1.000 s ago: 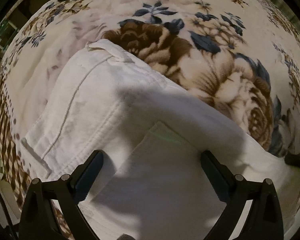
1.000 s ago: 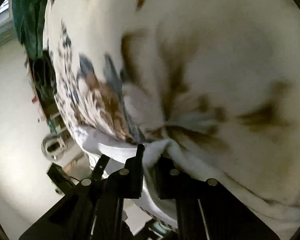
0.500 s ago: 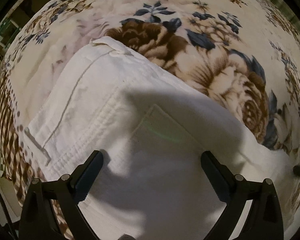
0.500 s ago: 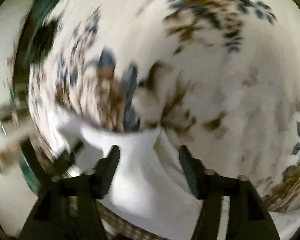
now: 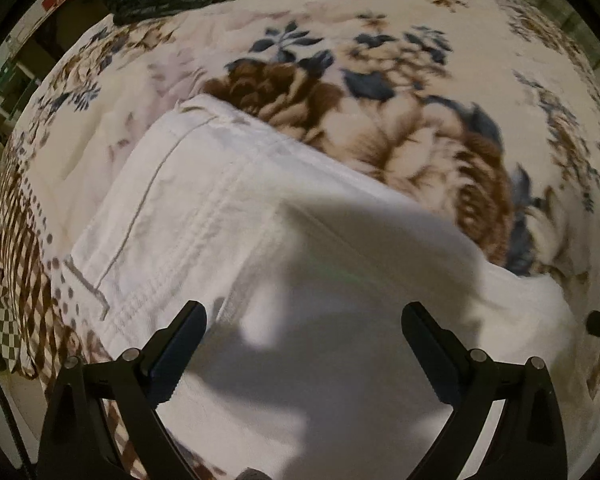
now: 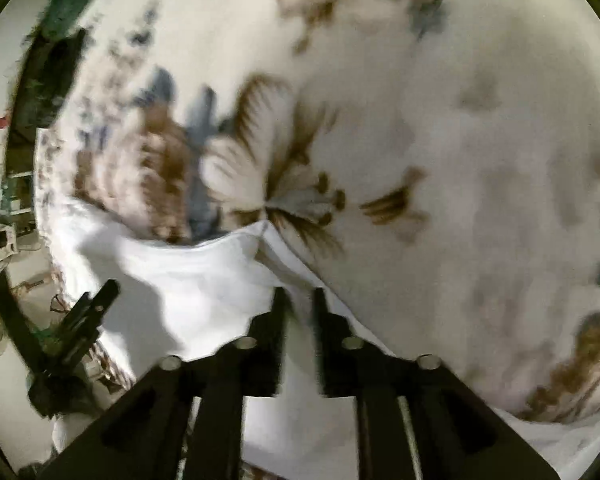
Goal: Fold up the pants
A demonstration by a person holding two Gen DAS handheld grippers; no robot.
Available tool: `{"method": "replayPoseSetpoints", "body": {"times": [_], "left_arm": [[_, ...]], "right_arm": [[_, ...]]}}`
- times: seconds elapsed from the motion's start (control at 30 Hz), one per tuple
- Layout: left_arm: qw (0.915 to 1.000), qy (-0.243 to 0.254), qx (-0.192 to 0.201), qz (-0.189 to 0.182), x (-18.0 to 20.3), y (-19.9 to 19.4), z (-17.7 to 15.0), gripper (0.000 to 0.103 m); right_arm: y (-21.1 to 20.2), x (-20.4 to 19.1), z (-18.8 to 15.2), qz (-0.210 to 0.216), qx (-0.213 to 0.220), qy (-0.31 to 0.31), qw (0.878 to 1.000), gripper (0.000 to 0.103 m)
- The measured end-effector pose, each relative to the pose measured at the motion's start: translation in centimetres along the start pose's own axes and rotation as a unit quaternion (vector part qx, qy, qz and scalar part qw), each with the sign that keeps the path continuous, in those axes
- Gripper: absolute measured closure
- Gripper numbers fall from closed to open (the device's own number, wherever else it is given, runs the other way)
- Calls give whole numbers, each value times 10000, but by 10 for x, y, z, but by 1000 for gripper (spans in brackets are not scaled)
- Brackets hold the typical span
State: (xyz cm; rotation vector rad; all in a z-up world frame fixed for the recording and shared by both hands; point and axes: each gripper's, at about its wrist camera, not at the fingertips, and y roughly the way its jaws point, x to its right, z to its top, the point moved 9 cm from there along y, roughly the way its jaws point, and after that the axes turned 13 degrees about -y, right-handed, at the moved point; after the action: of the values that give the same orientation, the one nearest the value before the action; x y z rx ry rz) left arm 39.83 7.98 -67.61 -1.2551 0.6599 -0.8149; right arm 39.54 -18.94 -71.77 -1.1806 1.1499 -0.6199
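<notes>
pants [image 5: 284, 248] lie white and flattened on the floral blanket [image 5: 400, 92], near its front edge where the checked border hangs off. from your left wrist view you see the waistband end with its stitched seams and a pocket outline, spread fairly smooth. your left gripper [image 5: 304, 344] hovers over that cloth with its fingers wide apart, gripping nothing. your right gripper [image 6: 298, 308] has its fingers drawn narrow, and white fabric [image 6: 204, 276] sits in the slim gap between them; it looks pinched, though motion blur keeps you from being sure how firmly. an edge of the fabric rises toward a corner just ahead of the right fingertips. how many folds already lie in the stack you cannot tell from these views. judging by the held edge, a fold is under way and not yet laid down; carrying it over and smoothing remain.
</notes>
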Motion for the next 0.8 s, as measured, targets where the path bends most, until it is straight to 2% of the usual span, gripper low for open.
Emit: {"method": "replayPoseSetpoints", "body": {"times": [0.03,0.07,0.17,0.2,0.27,0.3,0.4,0.5,0.57,0.67,0.7,0.73,0.77,0.8], "left_arm": [[10000,37,1,-11,4,-2,-2,2],[10000,79,4,-21,7,-4,-5,2],[9998,201,-3,-6,21,-6,-12,2],[9997,220,-44,-13,25,-6,-18,2],[9996,273,-58,-12,27,-2,-17,2],[9994,339,-22,25,30,-3,-19,2],[9988,482,17,84,35,-6,-28,2],[9984,571,-12,53,41,-10,-34,2],[9980,630,-8,-4,51,-17,-40,2],[9966,790,65,-202,72,-32,-49,2],[9954,908,54,-314,86,-39,-58,2],[9942,1004,25,-393,96,-41,-65,2],[9932,1073,-4,-442,103,-43,-69,2],[9914,1200,-73,-519,117,-45,-81,2]], "right_arm": [[-9,-3,-5,-67,79,-133,9999,45],[-13,-6,-12,-106,62,-292,9995,39],[-5,0,-37,-211,-408,-711,9964,37],[6,5,-45,-365,-620,-902,9933,39],[25,17,-54,-946,-902,-1188,9843,75],[28,26,-56,-1026,-894,-1127,9843,86],[33,51,-52,-608,-522,-70,9968,90],[29,56,-55,-264,-247,507,9981,90],[14,57,-62,123,-1,859,9962,88],[-34,66,-76,543,915,1317,9856,71],[-57,76,-88,585,1373,1499,9774,54],[-82,92,-105,573,1825,1779,9653,34],[-104,114,-131,489,2200,2184,9495,28],[-117,133,-153,421,2374,2507,9376,28]]}}
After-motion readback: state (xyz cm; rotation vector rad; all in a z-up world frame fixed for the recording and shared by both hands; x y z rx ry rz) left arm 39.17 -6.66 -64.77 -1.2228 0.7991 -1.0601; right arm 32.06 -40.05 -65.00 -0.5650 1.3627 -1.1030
